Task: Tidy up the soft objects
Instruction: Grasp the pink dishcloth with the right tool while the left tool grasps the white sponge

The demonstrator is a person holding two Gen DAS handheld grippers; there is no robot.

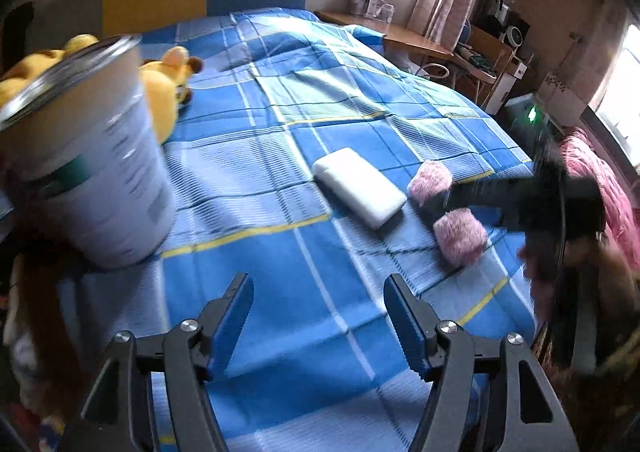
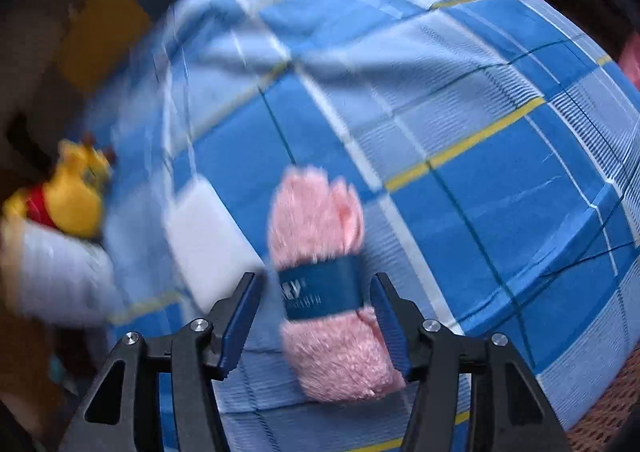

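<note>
Pink yarn skein [image 2: 324, 284] on the bed [image 2: 500, 180], just right of the white block [image 2: 208, 240]; right gripper [image 2: 316, 320] fingers straddle its paper band, not pressing. Probably light, squashy: grip the band. Left gripper [image 1: 320, 316] open, empty.

black left tongs [image 1: 318, 318], ribbed blue pads, silver screws, right tongs [image 2: 316, 316] alike
</note>
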